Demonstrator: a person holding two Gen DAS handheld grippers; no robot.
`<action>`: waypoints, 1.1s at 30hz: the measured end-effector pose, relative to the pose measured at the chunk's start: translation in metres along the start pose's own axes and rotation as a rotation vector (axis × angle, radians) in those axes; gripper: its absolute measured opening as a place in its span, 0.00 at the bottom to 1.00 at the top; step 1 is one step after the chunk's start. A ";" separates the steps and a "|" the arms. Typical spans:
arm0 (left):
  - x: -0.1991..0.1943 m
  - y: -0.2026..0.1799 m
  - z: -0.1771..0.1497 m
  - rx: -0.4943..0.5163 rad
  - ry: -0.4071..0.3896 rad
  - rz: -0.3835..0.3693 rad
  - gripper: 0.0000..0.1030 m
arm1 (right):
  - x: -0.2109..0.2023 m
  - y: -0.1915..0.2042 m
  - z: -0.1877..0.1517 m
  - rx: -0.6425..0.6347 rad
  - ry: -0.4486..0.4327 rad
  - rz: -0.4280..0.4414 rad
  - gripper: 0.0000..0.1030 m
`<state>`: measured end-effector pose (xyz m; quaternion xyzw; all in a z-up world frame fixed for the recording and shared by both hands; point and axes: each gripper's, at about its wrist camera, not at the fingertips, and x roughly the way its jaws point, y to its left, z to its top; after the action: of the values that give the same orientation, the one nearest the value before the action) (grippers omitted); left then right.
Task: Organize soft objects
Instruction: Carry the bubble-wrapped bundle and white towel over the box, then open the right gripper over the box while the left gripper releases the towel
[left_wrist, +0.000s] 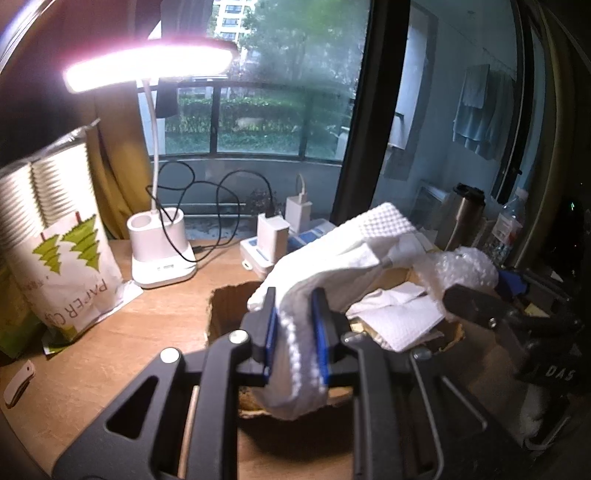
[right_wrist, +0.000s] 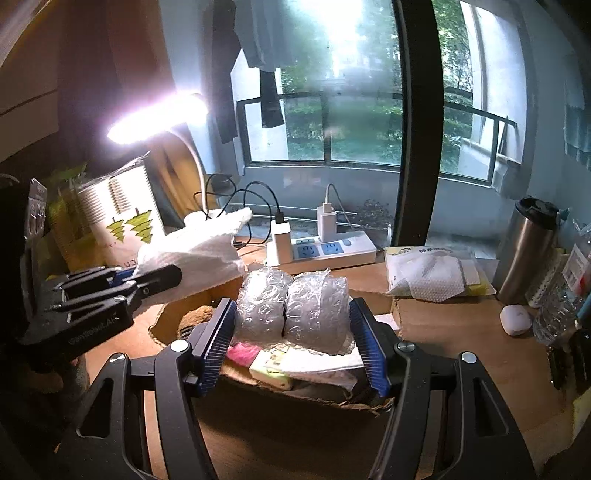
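Observation:
My left gripper (left_wrist: 295, 332) is shut on a white textured cloth (left_wrist: 332, 254) and holds it above an open cardboard box (left_wrist: 229, 306). The cloth also shows in the right wrist view (right_wrist: 199, 251), with the left gripper (right_wrist: 147, 280) at the left. My right gripper (right_wrist: 293, 332) is shut on a folded bundle of bubble wrap (right_wrist: 291, 306), held over the same box (right_wrist: 170, 325). The bubble wrap shows at the right of the left wrist view (left_wrist: 465, 269). Inside the box lie white tissue sheets (left_wrist: 395, 317), a pink item (right_wrist: 242, 352) and a brown plush (right_wrist: 195, 317).
A lit desk lamp with a white base (left_wrist: 162, 254) stands behind the box, with a paper cup pack (left_wrist: 62, 236) to its left. A power strip with chargers (right_wrist: 325, 251), a packet of wipes (right_wrist: 432, 273), a steel tumbler (right_wrist: 524, 251) and a small white case (right_wrist: 515, 319) sit on the wooden desk.

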<state>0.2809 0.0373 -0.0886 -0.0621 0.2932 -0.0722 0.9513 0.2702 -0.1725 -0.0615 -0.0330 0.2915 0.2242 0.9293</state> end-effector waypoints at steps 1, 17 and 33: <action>0.003 0.000 0.000 0.002 0.001 0.001 0.18 | 0.002 -0.002 0.000 0.003 0.001 -0.001 0.64; 0.073 -0.005 -0.018 0.014 0.125 0.030 0.20 | 0.021 -0.031 -0.010 0.049 0.027 -0.007 0.64; 0.053 0.005 -0.016 -0.037 0.108 0.013 0.69 | 0.027 -0.028 -0.011 0.048 0.035 0.000 0.64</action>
<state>0.3156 0.0318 -0.1310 -0.0737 0.3457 -0.0641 0.9332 0.2963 -0.1886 -0.0872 -0.0147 0.3130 0.2169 0.9245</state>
